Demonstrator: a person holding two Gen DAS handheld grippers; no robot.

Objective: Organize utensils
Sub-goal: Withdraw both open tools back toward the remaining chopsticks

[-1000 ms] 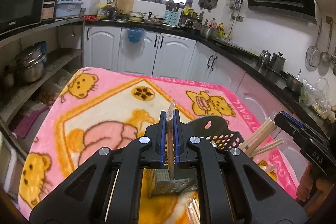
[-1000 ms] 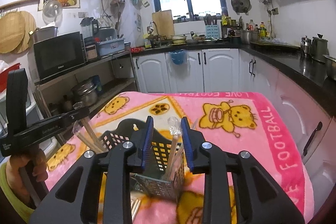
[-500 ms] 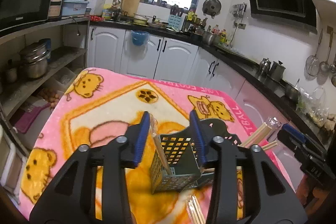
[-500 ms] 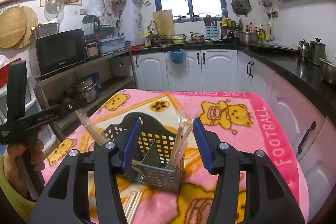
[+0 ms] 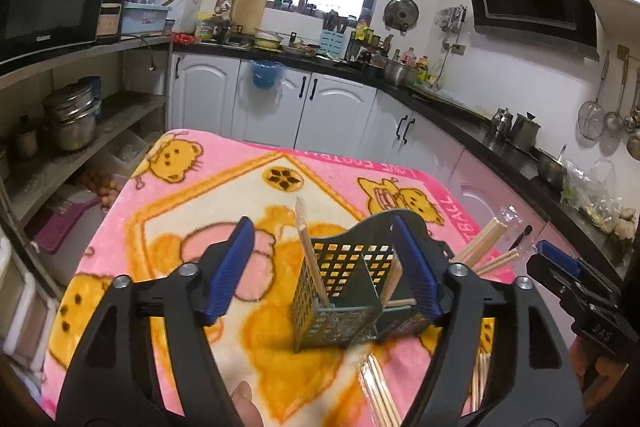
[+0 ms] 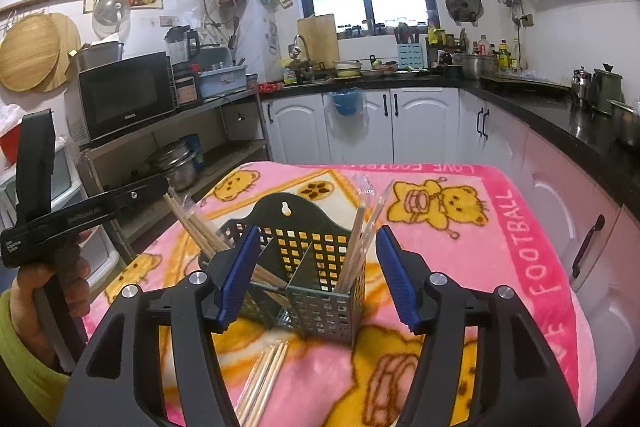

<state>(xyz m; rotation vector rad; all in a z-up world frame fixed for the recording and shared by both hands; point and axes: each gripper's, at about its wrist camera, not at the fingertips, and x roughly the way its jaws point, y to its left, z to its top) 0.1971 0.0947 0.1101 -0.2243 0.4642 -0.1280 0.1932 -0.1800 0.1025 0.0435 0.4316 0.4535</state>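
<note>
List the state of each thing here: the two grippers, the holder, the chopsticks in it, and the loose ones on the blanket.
Left gripper: open, jaws just opened, nothing gripped.
Right gripper: open, jaws just opened, nothing gripped.
Utensil holder: upright on the blanket.
Chopsticks in holder: standing, leaning against the compartment walls.
Loose chopsticks: lying flat in front of the holder.

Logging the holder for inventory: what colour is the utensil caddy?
Dark grey-green caddy, perforated with square holes; clearest in the right wrist view.

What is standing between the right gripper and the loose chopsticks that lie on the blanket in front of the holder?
Nothing visible. The loose chopsticks lie on the blanket just below the open right gripper, on the near side of the holder.
</note>
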